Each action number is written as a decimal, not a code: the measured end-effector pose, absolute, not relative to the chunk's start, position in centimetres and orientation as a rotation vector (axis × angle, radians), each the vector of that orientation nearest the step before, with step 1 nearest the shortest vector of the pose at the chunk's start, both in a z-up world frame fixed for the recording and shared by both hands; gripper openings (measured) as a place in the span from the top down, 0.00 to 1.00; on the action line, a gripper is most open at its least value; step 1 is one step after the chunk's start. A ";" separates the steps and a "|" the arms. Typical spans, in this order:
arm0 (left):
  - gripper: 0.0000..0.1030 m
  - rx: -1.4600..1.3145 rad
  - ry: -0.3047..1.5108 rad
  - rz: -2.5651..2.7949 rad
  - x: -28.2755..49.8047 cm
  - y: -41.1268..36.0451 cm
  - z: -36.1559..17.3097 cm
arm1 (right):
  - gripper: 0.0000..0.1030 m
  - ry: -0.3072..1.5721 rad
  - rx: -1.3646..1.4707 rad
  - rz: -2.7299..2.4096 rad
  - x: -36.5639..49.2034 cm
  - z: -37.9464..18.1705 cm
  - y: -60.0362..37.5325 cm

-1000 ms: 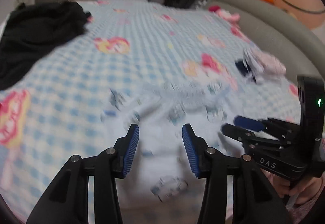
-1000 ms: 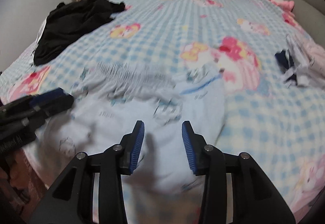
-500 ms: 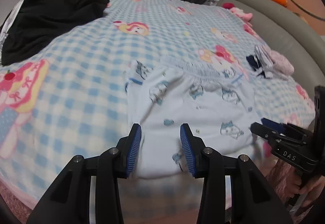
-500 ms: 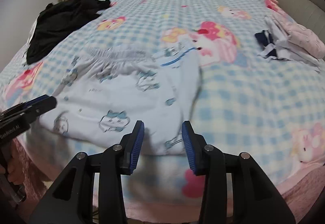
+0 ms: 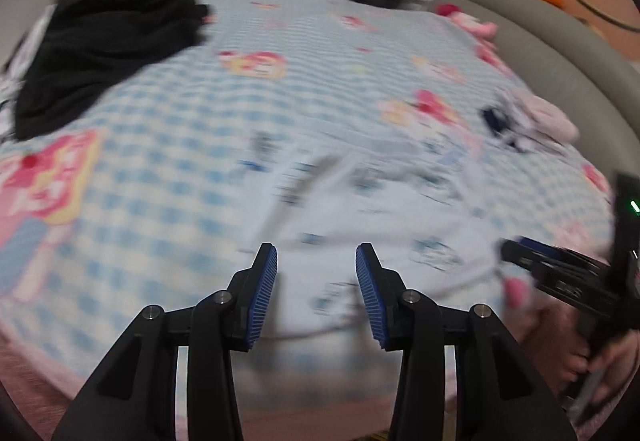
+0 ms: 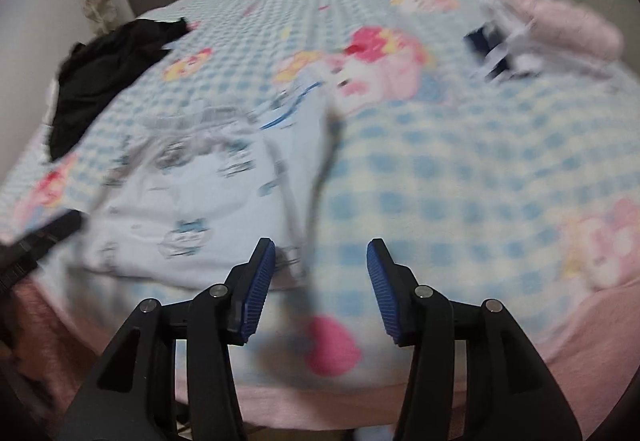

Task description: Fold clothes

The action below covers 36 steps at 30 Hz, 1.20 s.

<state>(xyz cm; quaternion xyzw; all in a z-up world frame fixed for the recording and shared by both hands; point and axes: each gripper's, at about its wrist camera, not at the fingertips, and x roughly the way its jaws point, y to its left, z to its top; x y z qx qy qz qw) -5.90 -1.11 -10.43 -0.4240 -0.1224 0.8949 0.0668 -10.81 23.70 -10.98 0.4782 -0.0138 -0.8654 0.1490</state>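
Note:
Light blue shorts with a cat print (image 5: 372, 209) lie spread flat near the front edge of the bed, waistband away from me; they also show in the right wrist view (image 6: 200, 193). My left gripper (image 5: 316, 281) is open and empty, just in front of the shorts' near hem. My right gripper (image 6: 320, 281) is open and empty, by the shorts' right edge; it also shows at the right of the left wrist view (image 5: 516, 245). Both views are blurred.
The bed has a blue checked blanket (image 5: 304, 97) with pink cartoon prints. A black garment (image 5: 108, 45) lies at the far left. Folded pink and dark clothes (image 6: 536, 33) sit at the right by the grey headboard (image 5: 560, 61). The pink bed edge (image 6: 400, 401) is close below.
Both grippers stay open and empty. The right wrist view has swung right, off the shorts' middle toward their right edge. The left gripper has shifted slightly; the shorts lie as before.

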 end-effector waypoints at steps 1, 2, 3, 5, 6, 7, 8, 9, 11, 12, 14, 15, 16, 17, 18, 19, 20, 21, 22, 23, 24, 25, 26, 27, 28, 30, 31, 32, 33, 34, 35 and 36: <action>0.58 -1.292 -0.356 2.675 -6.2 -0.5 -10.6 | 0.52 -0.074 1.370 -2.450 -10.7 -11.2 23.4; 0.58 -1.310 -0.342 2.655 -6.4 0.2 -10.7 | 0.52 -0.082 1.362 -2.426 -10.5 -11.4 22.9; 0.58 -1.356 -0.303 2.650 -6.8 0.6 -11.2 | 0.52 -0.059 1.364 -2.423 -10.4 -11.8 22.4; 0.58 -1.466 -0.199 2.668 -7.1 0.9 -12.2 | 0.53 0.035 1.396 -2.440 -10.5 -12.8 21.6; 0.58 -1.532 -0.131 2.689 -7.1 0.8 -12.8 | 0.53 0.049 1.399 -2.443 -10.5 -13.0 21.7; 0.61 -1.565 -0.117 2.699 -6.9 0.3 -13.0 | 0.53 0.064 1.403 -2.447 -10.5 -13.2 21.8; 0.63 -1.593 -0.113 2.707 -6.7 -0.3 -13.1 | 0.53 0.078 1.404 -2.452 -10.4 -13.2 21.9; 0.62 -1.595 -0.132 2.727 -6.5 -0.8 -12.8 | 0.53 0.092 1.394 -2.465 -10.3 -12.9 22.1; 0.63 -1.561 -0.186 2.770 -6.3 -1.7 -11.8 | 0.53 0.111 1.375 -2.490 -10.1 -12.3 22.5; 0.63 -1.506 -0.223 2.783 -6.3 -1.9 -11.1 | 0.53 0.069 1.362 -2.490 -10.0 -11.9 22.8; 0.62 -1.390 -0.282 2.755 -6.3 -1.5 -10.5 | 0.50 -0.031 1.341 -2.467 -10.5 -11.4 23.3; 0.62 -1.340 -0.302 2.740 -6.2 -1.2 -10.3 | 0.50 -0.043 1.356 -2.453 -11.0 -11.6 23.0; 0.61 -1.313 -0.324 2.712 -6.2 -0.9 -10.5 | 0.50 -0.055 1.371 -2.438 -11.5 -11.8 22.8; 0.61 -1.328 -0.334 2.685 -6.5 -0.5 -11.1 | 0.49 -0.067 1.386 -2.423 -12.0 -12.0 22.6; 0.61 -1.350 -0.341 2.658 -6.7 -0.1 -11.7 | 0.48 -0.080 1.401 -2.408 -12.5 -12.3 22.4; 0.61 -1.371 -0.349 2.632 -7.0 0.2 -12.3 | 0.44 -0.099 1.421 -2.393 -13.0 -12.8 22.1; 0.61 -1.396 -0.338 2.621 -7.2 0.4 -12.9 | 0.43 -0.116 1.437 -2.379 -13.5 -13.2 21.8; 0.61 -1.420 -0.323 2.613 -7.4 0.6 -13.4 | 0.42 -0.129 1.444 -2.372 -13.8 -13.4 21.7; 0.61 -1.418 -0.329 2.610 -7.4 0.5 -13.5 | 0.41 -0.141 1.451 -2.365 -14.1 -13.6 21.5; 0.60 -1.404 -0.358 2.603 -7.4 0.3 -13.5 | 0.48 -0.148 1.453 -2.358 -14.4 -13.7 21.3; 0.60 -1.388 -0.390 2.594 -7.4 0.0 -13.6 | 0.57 -0.127 1.438 -2.356 -14.4 -13.4 21.0; 0.59 -1.373 -0.421 2.586 -7.4 -0.3 -13.6 | 0.71 -0.094 1.423 -2.355 -14.4 -13.1 20.5; 0.58 -1.366 -0.452 2.571 -7.5 -0.6 -13.7 | 0.76 -0.052 1.414 -2.364 -14.3 -12.8 20.1; 0.58 -1.361 -0.484 2.555 -7.5 -0.8 -13.9 | 0.80 -0.016 1.402 -2.372 -14.3 -12.4 19.6; 0.57 -1.356 -0.506 2.546 -7.6 -1.1 -13.9 | 0.84 0.003 1.391 -2.376 -14.2 -12.0 19.2; 0.57 -1.350 -0.546 2.533 -7.8 -1.5 -13.8 | 0.86 -0.001 1.376 -2.375 -14.2 -11.3 18.9; 0.57 -1.351 -0.569 2.527 -7.9 -1.7 -13.7 | 0.87 -0.008 1.370 -2.373 -14.2 -11.0 18.8; 0.57 -1.342 -0.596 2.521 -8.0 -1.8 -13.4 | 0.87 -0.011 1.363 -2.376 -14.2 -10.7 18.6; 0.57 -1.323 -0.611 2.521 -7.9 -2.0 -13.1 | 0.87 -0.015 1.356 -2.375 -14.1 -10.5 18.6; 0.57 -1.297 -0.612 2.529 -8.0 -2.0 -12.7 | 0.87 -0.018 1.348 -2.374 -14.0 -10.3 18.6; 0.55 -1.276 -0.598 2.537 -8.0 -1.9 -12.4 | 0.87 -0.022 1.341 -2.374 -13.9 -10.1 18.5; 0.55 -1.257 -0.582 2.544 -8.1 -1.7 -12.1 | 0.87 -0.027 1.333 -2.376 -13.8 -10.0 18.6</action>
